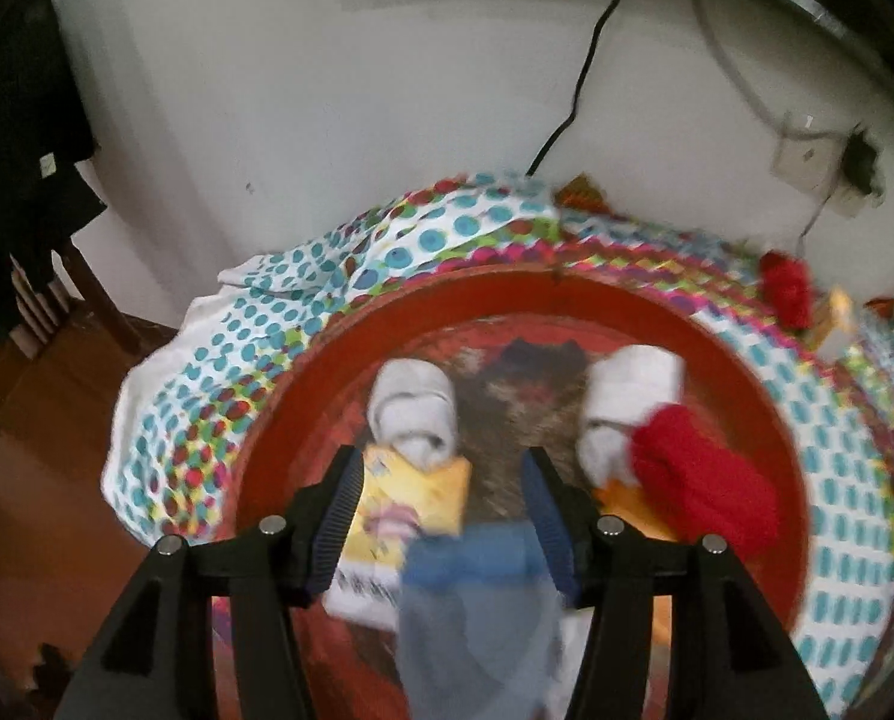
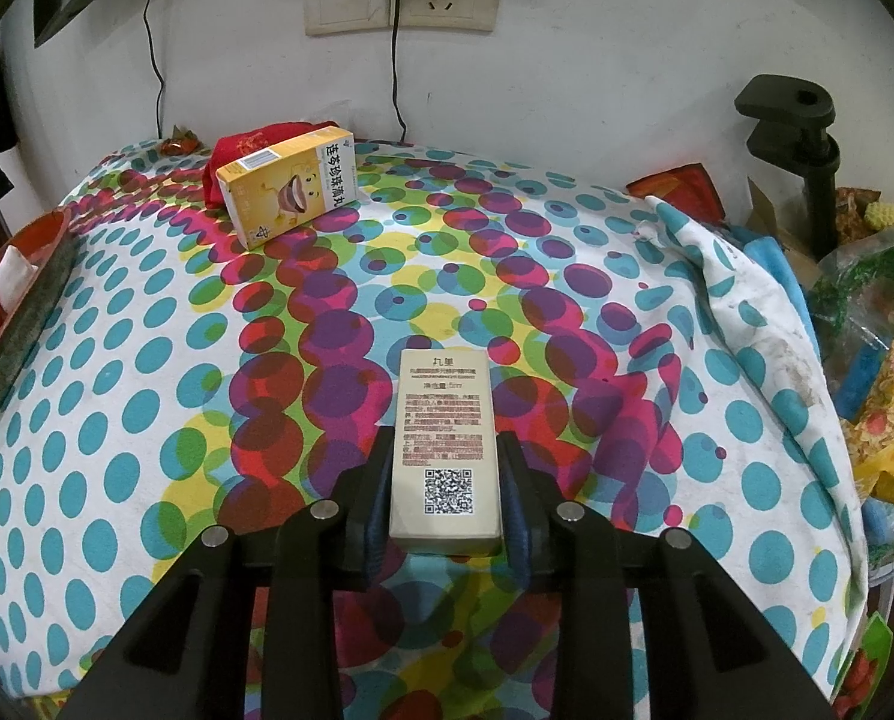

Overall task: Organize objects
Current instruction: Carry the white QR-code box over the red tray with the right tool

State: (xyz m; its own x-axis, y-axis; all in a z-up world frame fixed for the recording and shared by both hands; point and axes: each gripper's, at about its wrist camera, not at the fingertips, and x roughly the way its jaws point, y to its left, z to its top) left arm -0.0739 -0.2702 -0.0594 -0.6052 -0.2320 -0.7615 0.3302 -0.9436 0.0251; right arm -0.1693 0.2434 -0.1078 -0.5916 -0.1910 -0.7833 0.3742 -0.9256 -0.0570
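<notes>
The beige box point(image 2: 445, 447) sits clamped in the right gripper point(image 2: 447, 450) over the dotted cloth point(image 2: 117, 408), yellow box point(image 2: 291, 186) beyond it, while the left gripper point(image 1: 441, 474), jaws apart, hangs above the red tray point(image 1: 747, 372) of socks point(image 1: 414, 414).

Left wrist close above red tray point(image 1: 747, 360); right wrist low over tablecloth point(image 2: 147, 360).

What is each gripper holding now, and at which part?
Right gripper holds the beige box by its long sides, near the QR-code end. Left gripper is open, holding nothing.
</notes>
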